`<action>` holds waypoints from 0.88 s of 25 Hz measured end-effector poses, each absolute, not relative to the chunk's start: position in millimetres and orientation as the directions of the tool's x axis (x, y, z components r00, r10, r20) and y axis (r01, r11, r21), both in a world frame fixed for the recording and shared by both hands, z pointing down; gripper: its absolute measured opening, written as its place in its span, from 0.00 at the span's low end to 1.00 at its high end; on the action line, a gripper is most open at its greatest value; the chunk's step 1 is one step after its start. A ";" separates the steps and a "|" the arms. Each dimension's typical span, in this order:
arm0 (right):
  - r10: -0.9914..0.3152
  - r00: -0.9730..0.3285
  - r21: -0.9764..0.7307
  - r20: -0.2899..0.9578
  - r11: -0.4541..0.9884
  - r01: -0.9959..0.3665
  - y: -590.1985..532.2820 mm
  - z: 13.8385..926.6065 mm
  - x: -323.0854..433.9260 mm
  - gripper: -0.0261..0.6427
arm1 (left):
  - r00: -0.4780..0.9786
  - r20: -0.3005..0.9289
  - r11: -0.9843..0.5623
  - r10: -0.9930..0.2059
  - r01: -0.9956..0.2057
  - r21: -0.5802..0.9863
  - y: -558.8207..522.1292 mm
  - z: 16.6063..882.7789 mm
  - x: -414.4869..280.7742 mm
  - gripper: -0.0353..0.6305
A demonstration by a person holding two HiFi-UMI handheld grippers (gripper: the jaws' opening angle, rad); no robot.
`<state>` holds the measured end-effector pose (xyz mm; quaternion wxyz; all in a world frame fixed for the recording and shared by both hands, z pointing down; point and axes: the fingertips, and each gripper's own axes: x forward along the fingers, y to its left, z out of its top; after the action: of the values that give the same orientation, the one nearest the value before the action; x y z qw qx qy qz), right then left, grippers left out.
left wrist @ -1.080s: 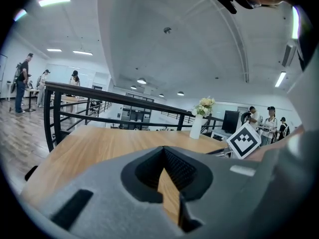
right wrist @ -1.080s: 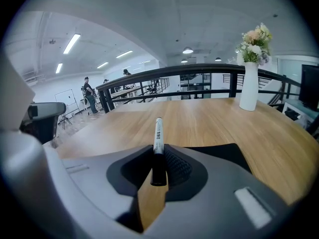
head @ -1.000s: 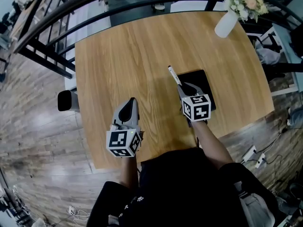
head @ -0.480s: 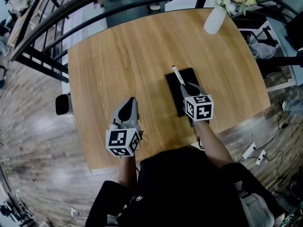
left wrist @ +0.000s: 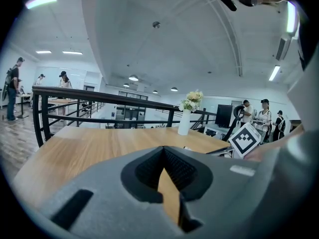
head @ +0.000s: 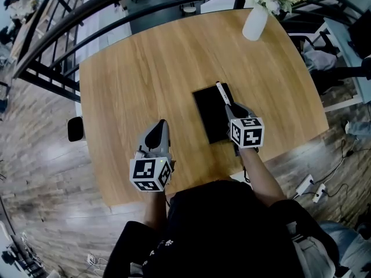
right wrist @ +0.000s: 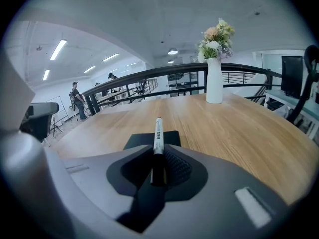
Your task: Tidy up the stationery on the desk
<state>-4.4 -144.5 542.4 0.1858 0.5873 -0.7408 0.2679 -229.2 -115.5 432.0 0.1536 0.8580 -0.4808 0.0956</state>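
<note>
Marker (right wrist: 158, 133) placement is the step we judge to be in hand: our right gripper (head: 232, 106) clamps its dark near end, and the white barrel points far over the black pad (head: 207, 113), which lies on the desk (head: 145, 68) right of centre. Our left gripper (head: 160, 125) hovers clenched on nothing above the near left. Next we need a spot for the marker, likely on or beside the pad, and must lower it flat before the jaws let go.

Marker (right wrist: 158, 133) print illegibly small; near corner of the black pad (head: 210, 114) behind the right tongs (head: 233, 109).
</note>
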 end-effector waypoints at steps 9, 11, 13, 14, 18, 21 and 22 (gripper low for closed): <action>-0.766 -0.227 -0.201 0.601 0.130 -0.971 -138.0 554.3 24.2 0.16 | 0.519 0.323 -0.494 -0.792 -0.854 0.163 -115.7 434.0 -207.8 0.04; -0.764 -0.225 -0.205 0.605 0.124 -0.971 -137.7 556.3 30.5 0.16 | 0.521 0.322 -0.496 -0.790 -0.853 0.162 -117.2 433.2 -202.4 0.04; -0.761 -0.222 -0.206 0.609 0.119 -0.971 -137.3 559.1 36.9 0.16 | 0.523 0.323 -0.500 -0.789 -0.851 0.160 -117.7 432.9 -196.8 0.04; -0.760 -0.219 -0.205 0.612 0.115 -0.972 -137.0 561.0 40.1 0.16 | 0.524 0.324 -0.501 -0.788 -0.851 0.159 -117.8 433.4 -194.5 0.04; -0.747 -0.209 -0.205 0.631 0.099 -0.974 -134.7 570.7 52.5 0.16 | 0.520 0.330 -0.496 -0.788 -0.854 0.160 -118.0 437.1 -189.8 0.04; -0.733 -0.211 -0.206 0.646 0.099 -0.974 -132.3 577.5 57.9 0.16 | 0.515 0.329 -0.490 -0.791 -0.856 0.163 -118.9 437.3 -187.6 0.04; -0.729 -0.210 -0.205 0.652 0.098 -0.974 -131.3 579.7 59.2 0.16 | 0.515 0.329 -0.490 -0.792 -0.856 0.163 -119.0 437.1 -186.9 0.04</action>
<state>59.2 -131.3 579.7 0.1983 0.5962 -0.7139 0.3092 -186.9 -119.0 437.1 0.1541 0.8566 -0.4810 0.1052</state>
